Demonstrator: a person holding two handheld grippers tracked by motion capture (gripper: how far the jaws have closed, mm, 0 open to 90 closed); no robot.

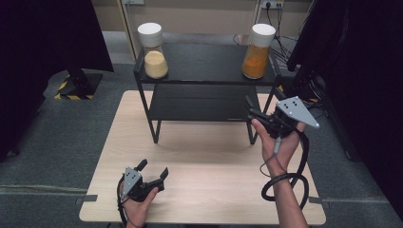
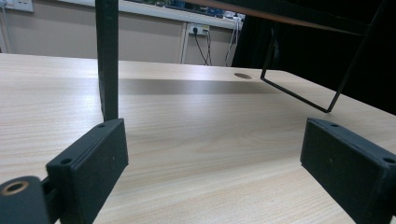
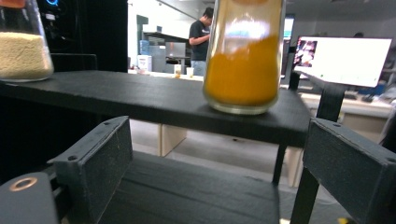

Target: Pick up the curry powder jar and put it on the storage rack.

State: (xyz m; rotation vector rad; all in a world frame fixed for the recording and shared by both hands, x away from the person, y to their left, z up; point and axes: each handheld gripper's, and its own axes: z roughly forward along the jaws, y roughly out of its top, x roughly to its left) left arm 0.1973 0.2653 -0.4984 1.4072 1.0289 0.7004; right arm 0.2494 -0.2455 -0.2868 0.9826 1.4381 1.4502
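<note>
Right gripper (image 1: 250, 112) gaped wide, empty, aimed at tall glass jar of orange powder (image 1: 256, 51) on black two-tier shelf (image 1: 204, 64), 1 o'clock. Left gripper (image 1: 153, 169) idle, agape (7 o'clock). Risk: high grasp tips jar.

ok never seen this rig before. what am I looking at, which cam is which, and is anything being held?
No robot here: a person holds a two-jaw gripper in each hand at a wooden table. The high view looks down from above the person's side, showing the left gripper low near the table's front edge and the right gripper raised beside a black two-tier shelf. The other two pictures come from cameras riding on each gripper, looking out between its black jaws. On the shelf's top tier stand two white-lidded jars: a jar of pale powder and a jar of orange powder. The right gripper view faces the orange one, slightly from below. Both grippers are open and hold nothing.
</note>
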